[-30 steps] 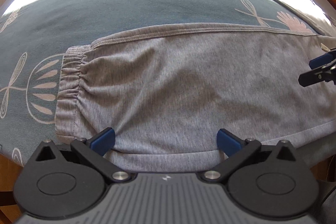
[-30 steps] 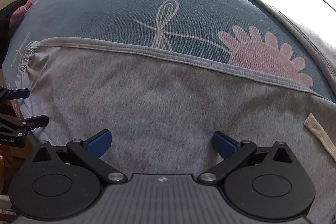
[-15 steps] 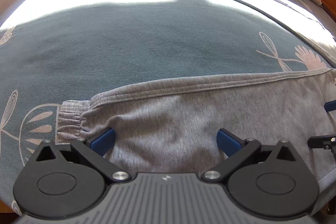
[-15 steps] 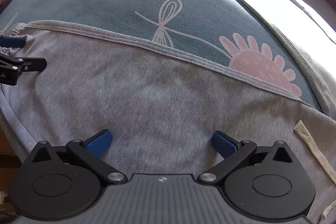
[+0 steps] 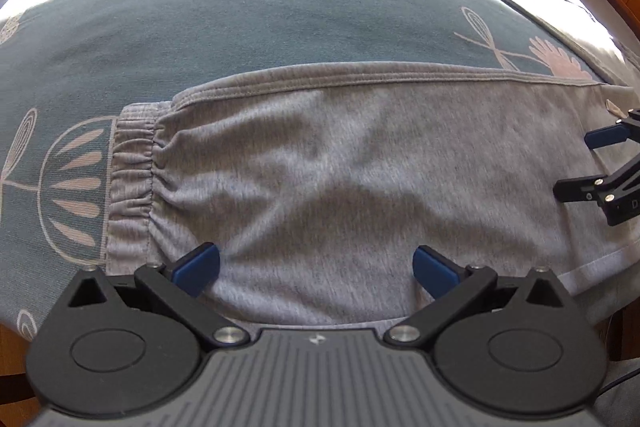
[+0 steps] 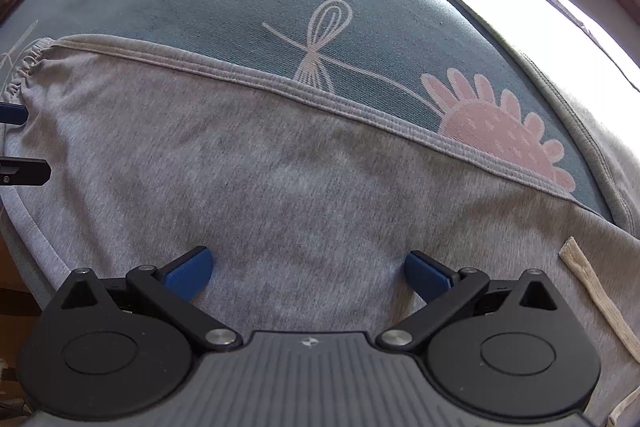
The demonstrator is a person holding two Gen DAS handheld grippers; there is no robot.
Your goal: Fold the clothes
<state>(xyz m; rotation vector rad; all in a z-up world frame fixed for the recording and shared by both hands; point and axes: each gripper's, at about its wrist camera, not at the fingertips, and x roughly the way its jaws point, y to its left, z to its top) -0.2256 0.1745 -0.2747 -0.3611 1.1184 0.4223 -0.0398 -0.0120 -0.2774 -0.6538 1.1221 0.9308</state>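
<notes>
One pair of grey sweatpants (image 5: 340, 179) lies flat on the teal bedspread (image 5: 240, 27), long axis left-to-right (cuff leftward). Left gripper (image 5: 316, 263) and right gripper (image 6: 306, 269) hover over its near edge, jaws spread, holding nothing.

Grey trousers (image 5: 360, 187) lie flat across a teal bedspread (image 5: 240, 27) printed with pale pink plant motifs. The gathered cuff (image 5: 130, 183) sits at the left, with a stitched seam running along the far edge. The left gripper (image 5: 316, 267) is over the near part of the cloth, blue pads wide apart. The right gripper (image 5: 592, 167) enters at the right edge, also parted. Bright sunlight washes out the far side of the bed.
</notes>
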